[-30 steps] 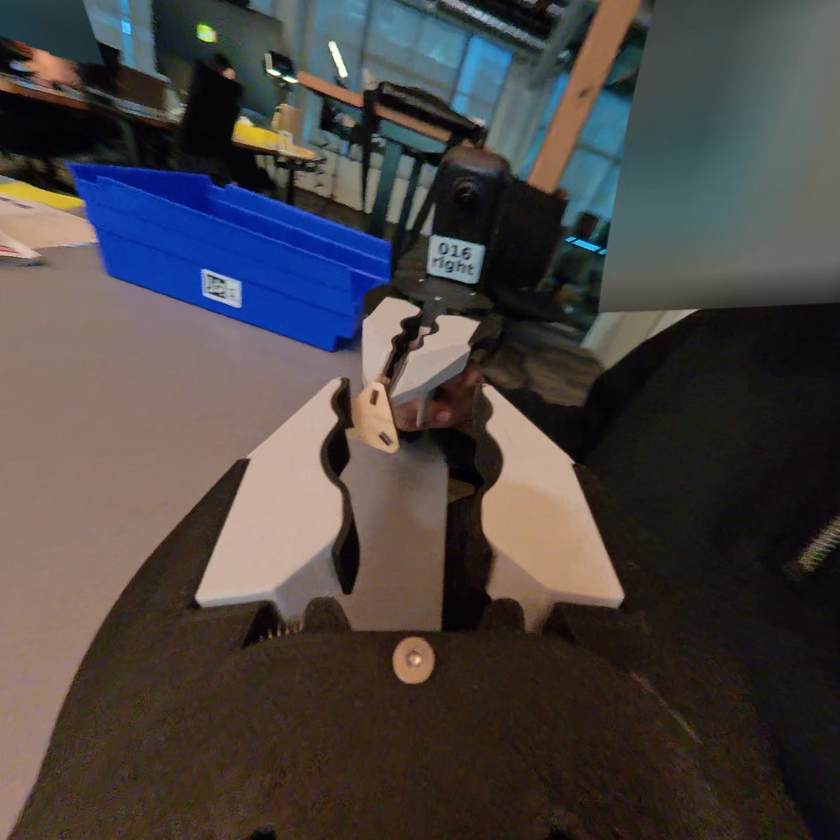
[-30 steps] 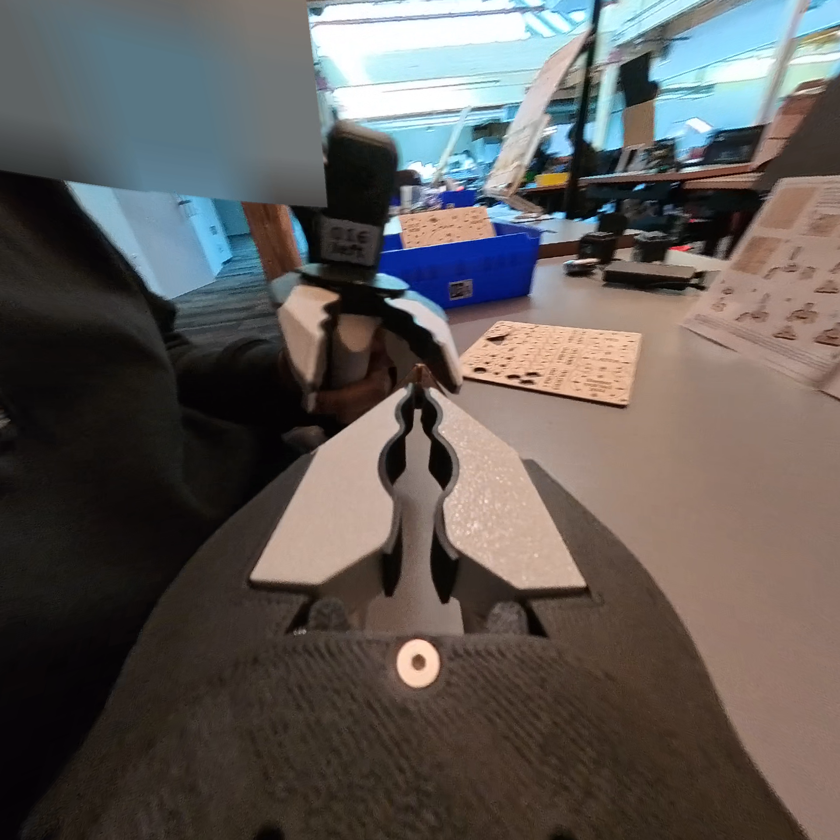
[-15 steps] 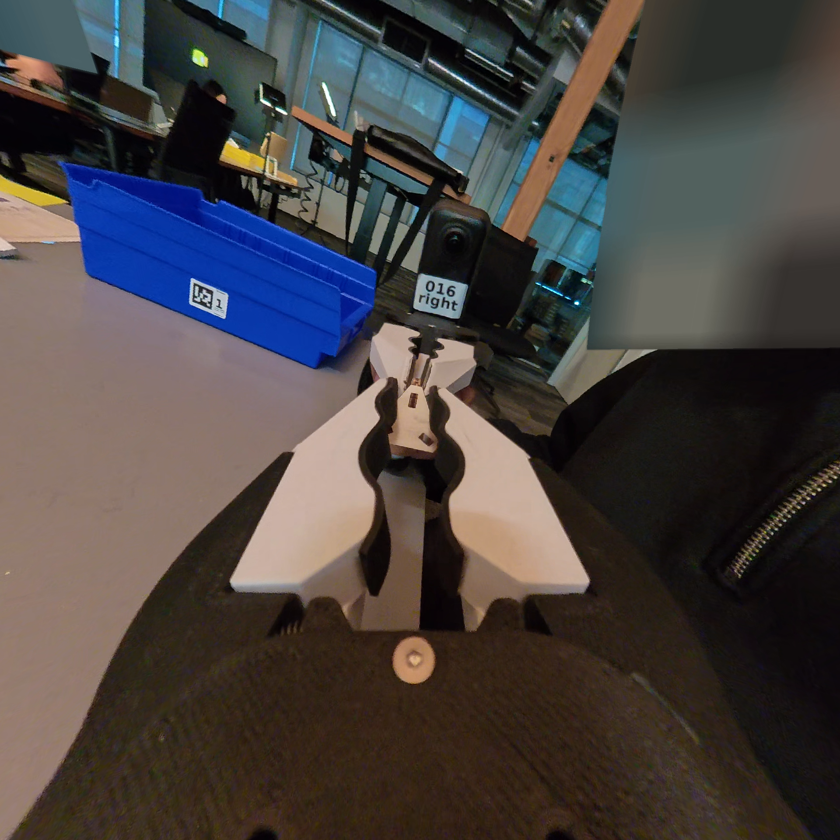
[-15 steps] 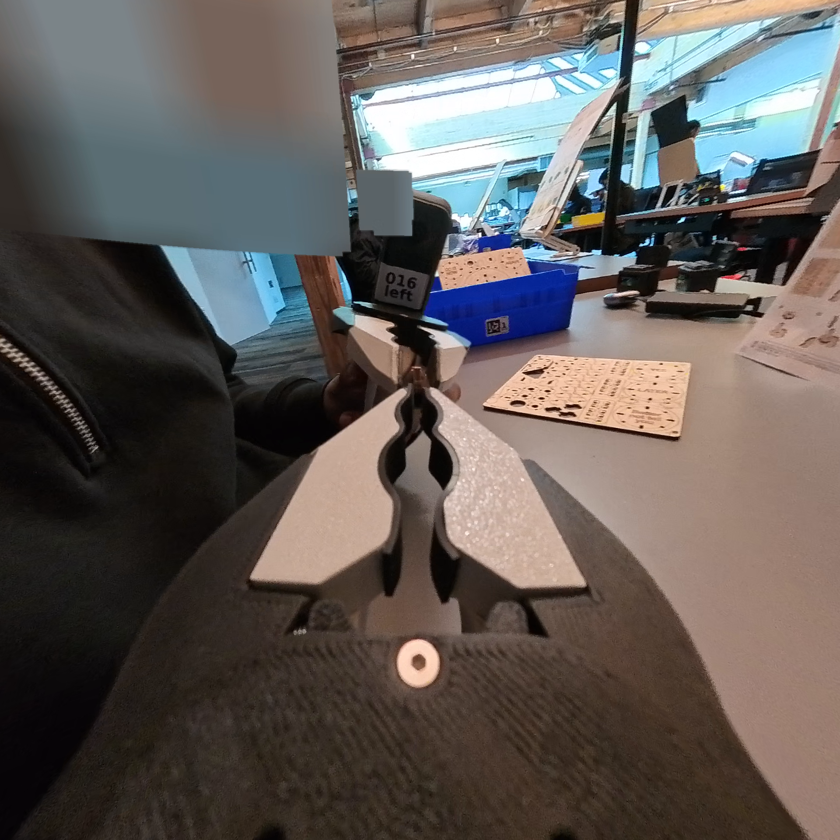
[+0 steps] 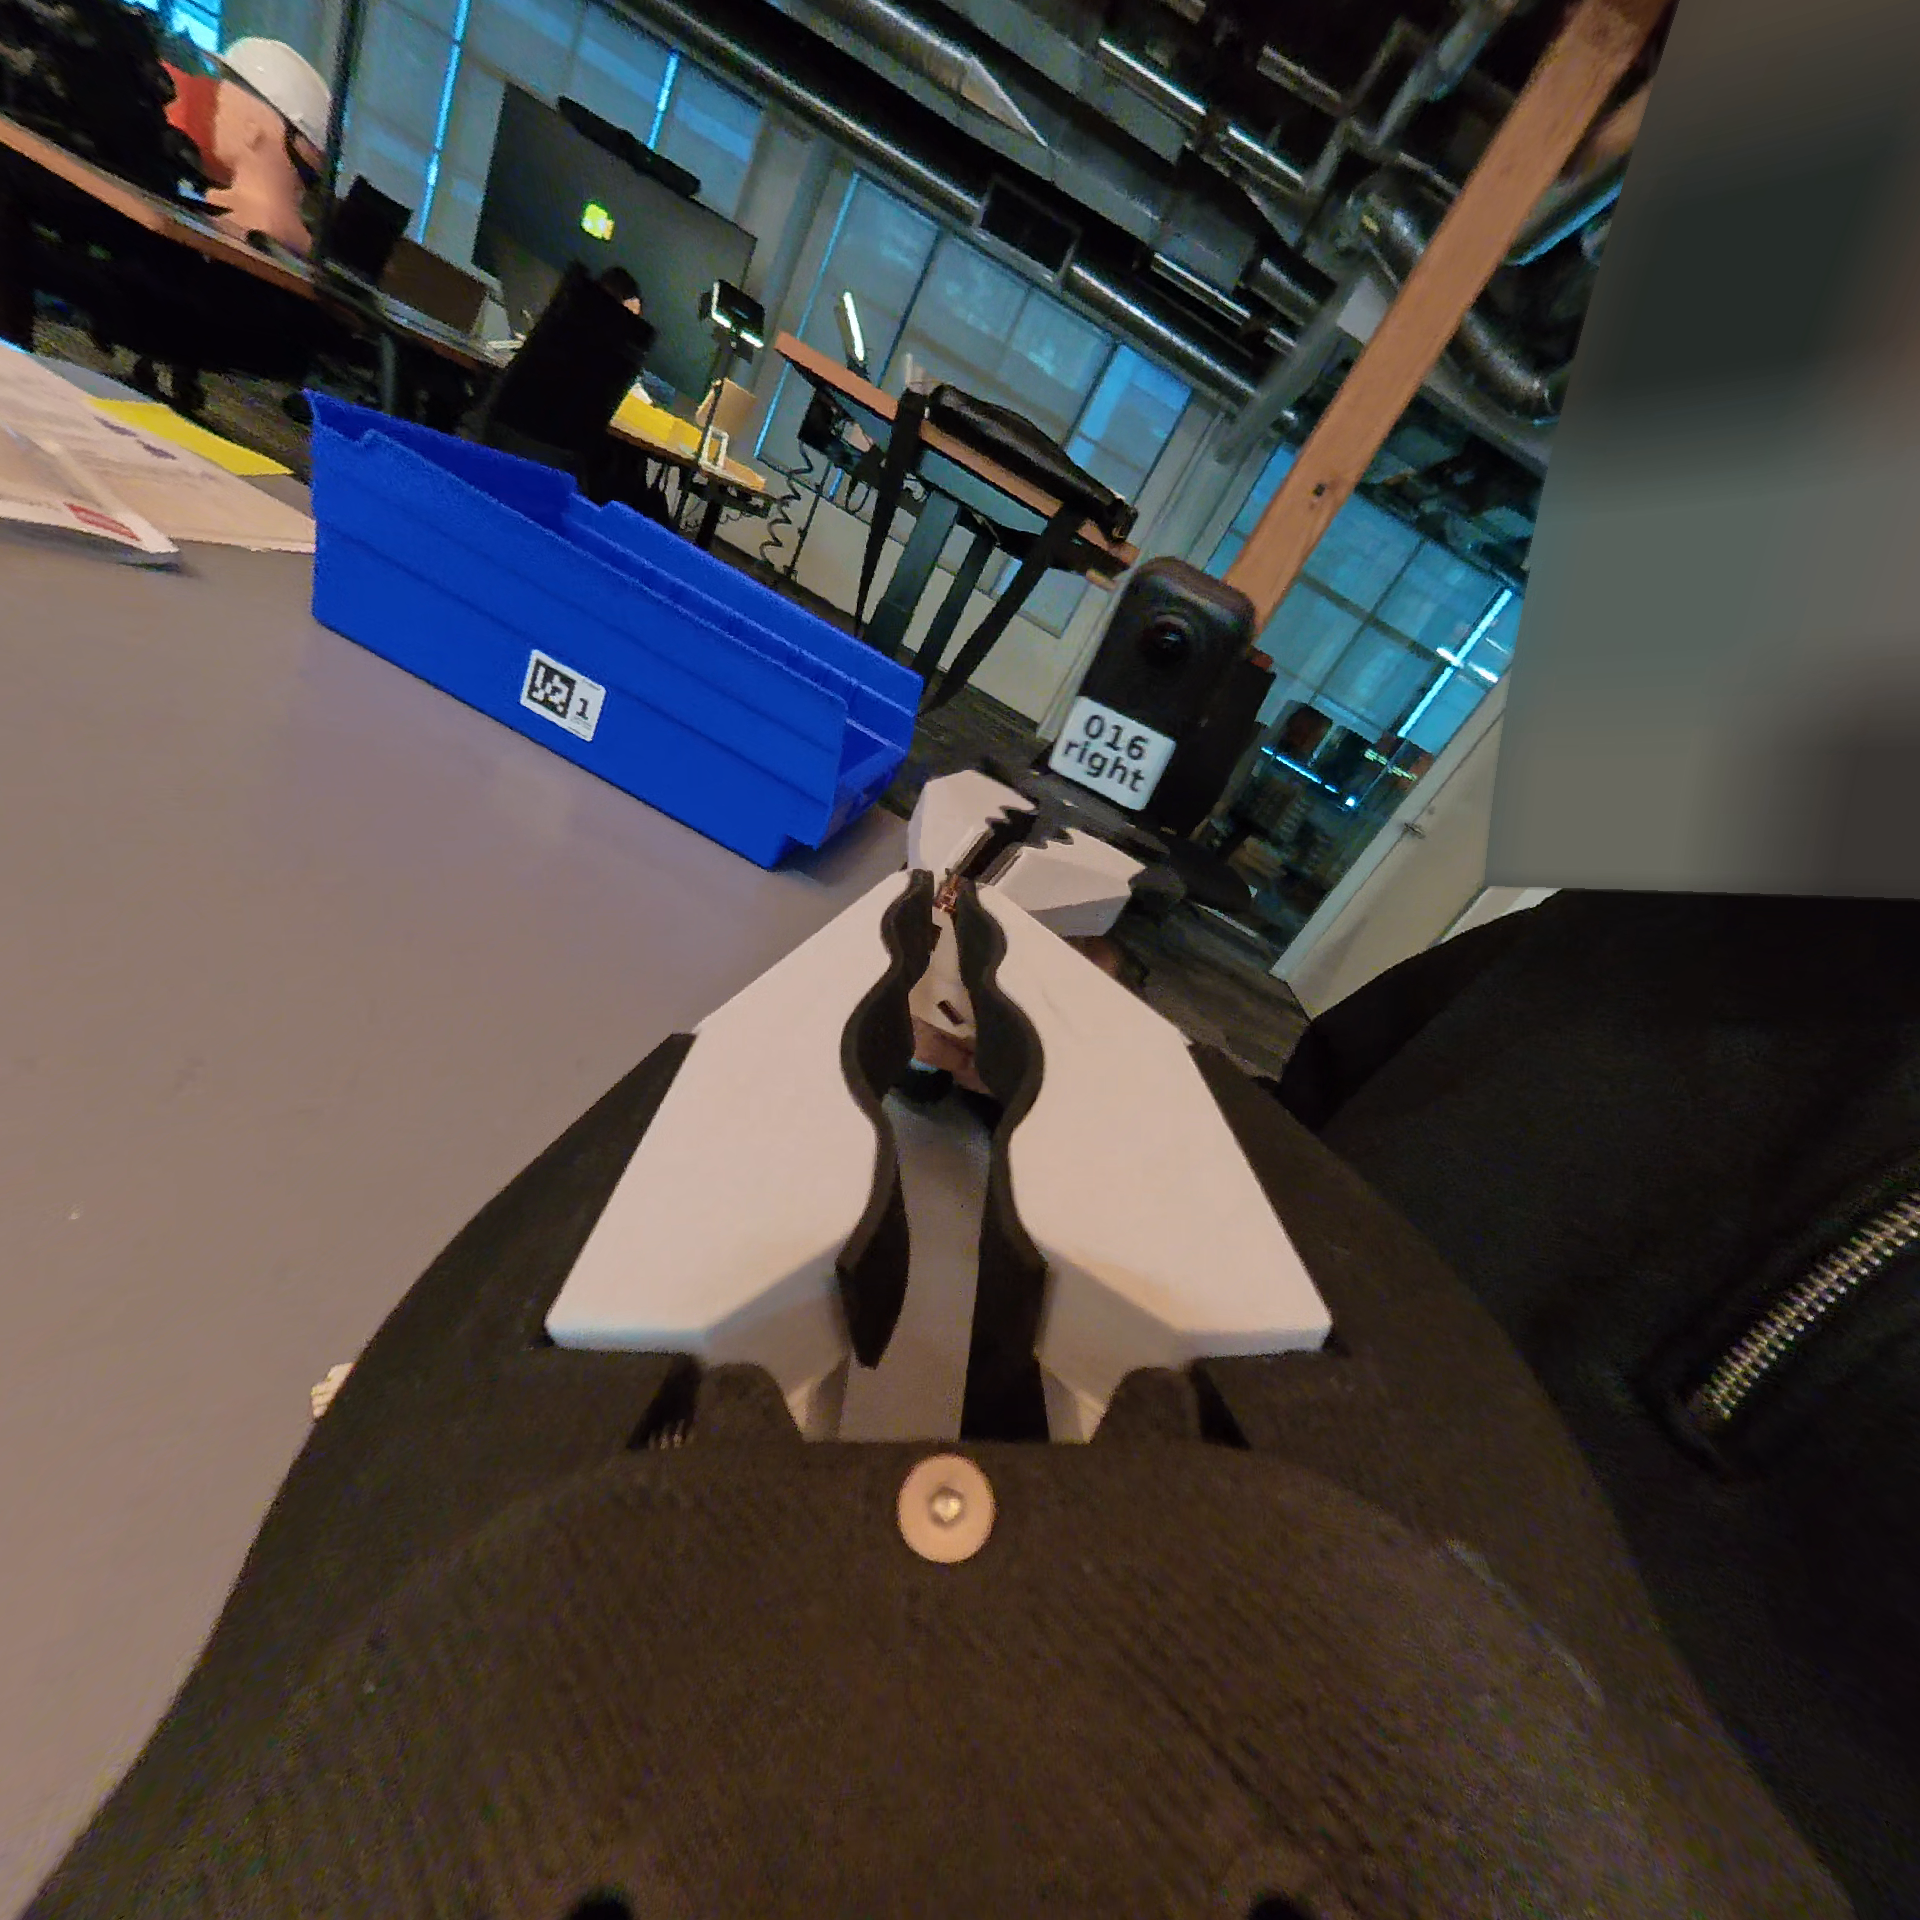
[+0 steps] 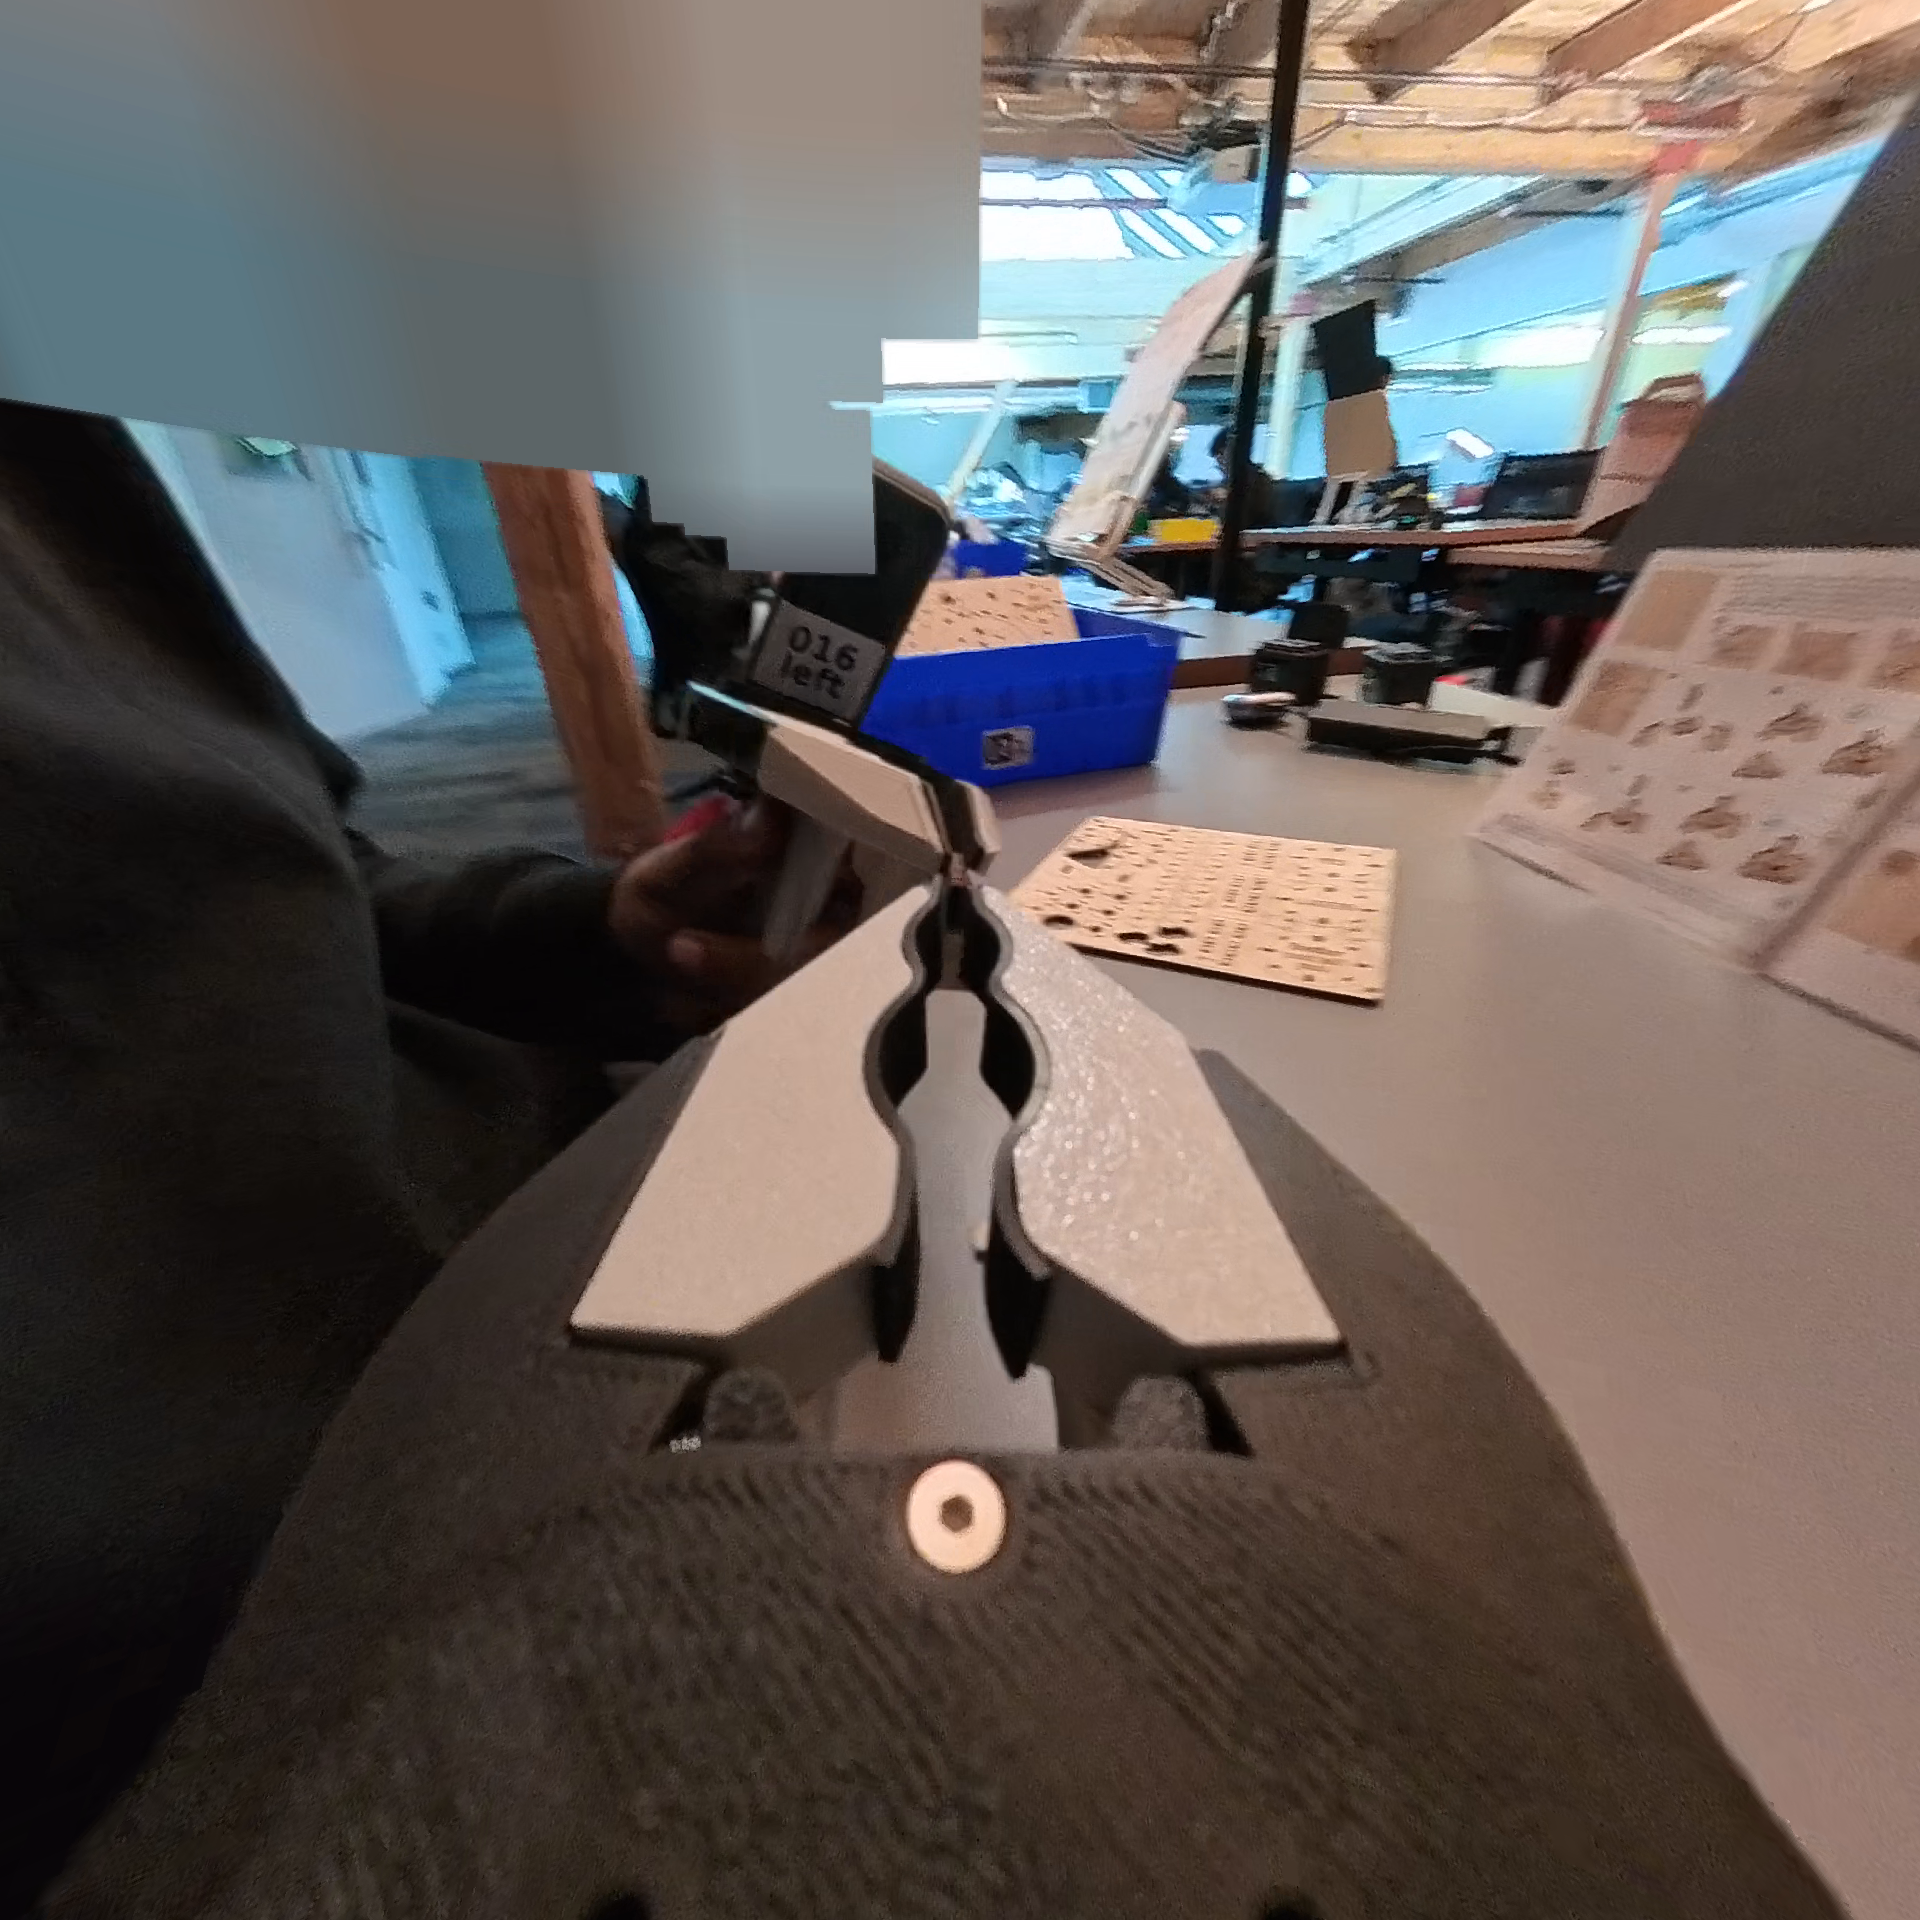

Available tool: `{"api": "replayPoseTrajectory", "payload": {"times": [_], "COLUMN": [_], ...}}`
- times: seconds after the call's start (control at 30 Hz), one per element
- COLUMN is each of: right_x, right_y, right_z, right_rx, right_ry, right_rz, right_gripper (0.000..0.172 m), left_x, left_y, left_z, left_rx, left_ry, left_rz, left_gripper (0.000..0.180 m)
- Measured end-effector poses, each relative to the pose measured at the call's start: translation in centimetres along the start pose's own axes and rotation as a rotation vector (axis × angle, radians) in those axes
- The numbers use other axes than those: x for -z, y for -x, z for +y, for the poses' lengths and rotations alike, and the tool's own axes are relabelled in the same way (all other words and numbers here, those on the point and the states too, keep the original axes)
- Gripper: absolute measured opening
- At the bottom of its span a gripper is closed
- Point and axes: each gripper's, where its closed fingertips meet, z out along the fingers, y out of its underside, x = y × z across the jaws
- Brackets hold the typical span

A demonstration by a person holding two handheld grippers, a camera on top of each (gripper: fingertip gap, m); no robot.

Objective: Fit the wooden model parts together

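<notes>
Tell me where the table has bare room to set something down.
Bare grey table lies in front of the blue bin, and between the punched wooden sheet and the instruction sheets. It is crowded where both grippers meet.

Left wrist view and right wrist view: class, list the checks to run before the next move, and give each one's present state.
1. Left gripper shut on the small pale wooden piece: ok, the pads close on it.
2. Right gripper shut: ok. It meets the left gripper tip to tip.
3. Right gripper's hold on the same piece: cannot tell, since only a thin sliver shows at its tips.
4. Perforated wooden sheet flat on the grey table, clear of both grippers: ok.
5. Blue bin clear of the grippers: ok.
</notes>
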Motion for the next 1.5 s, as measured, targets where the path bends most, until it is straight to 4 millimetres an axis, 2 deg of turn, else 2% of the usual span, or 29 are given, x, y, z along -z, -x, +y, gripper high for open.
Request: {"api": "replayPoseTrajectory", "payload": {"times": [0.07,0.2,0.3,0.4,0.5,0.67,0.77,0.9,1.07,1.2,1.37,1.5], "right_x": [-0.1,-0.4,-0.5,-0.6,-0.5,-0.3,-0.3,-0.4,-0.8,-0.8,-0.8,-0.7], "right_y": [-0.1,-0.1,-0.1,-0.3,-0.6,-0.9,-0.7,-0.5,-0.1,0.2,0.1,-0.3], "right_z": [-0.2,-0.1,0.0,0.2,0.1,-0.2,-0.4,-0.3,0.2,0.1,0.3,0.7], "right_rx": [0.048,-0.078,-0.121,-0.085,-0.069,0.096,0.190,0.335,0.486,0.451,0.285,0.283], "right_ry": [-0.012,-0.074,-0.080,-0.043,-0.049,-0.037,-0.023,0.004,0.053,0.040,0.016,0.051], "right_rz": [0.030,-0.009,-0.029,0.004,0.032,0.134,0.171,0.228,0.262,0.234,0.162,0.172], "right_gripper": [0.001,0.011,0.001,0.000,0.000,0.000,0.000,0.000,0.000,0.000,0.000,0.000], "left_x": [0.1,-0.3,-0.3,0.0,0.1,-0.4,-0.4,0.1,0.6,0.7,0.7,0.5], "left_y": [-0.1,-0.1,0.1,0.2,0.2,1.1,0.9,0.4,0.5,0.1,0.3,0.8], "left_z": [-0.1,0.0,-0.2,-0.4,-0.3,1.7,1.4,0.4,0.6,0.7,0.9,1.1], "left_rx": [-0.019,-0.035,0.018,0.074,0.109,0.098,0.042,0.084,0.047,-0.009,-0.107,-0.142], "left_ry": [0.004,0.015,-0.014,-0.043,-0.027,0.121,0.102,0.057,0.080,0.093,0.113,0.120], "left_rz": [-0.001,-0.022,-0.005,0.022,0.030,-0.072,-0.095,-0.048,-0.065,-0.068,-0.127,-0.203], "left_gripper": [0.002,0.002,0.002,0.001,0.013,0.010,0.009,0.011,0.003,0.001,0.001,0.000]}}
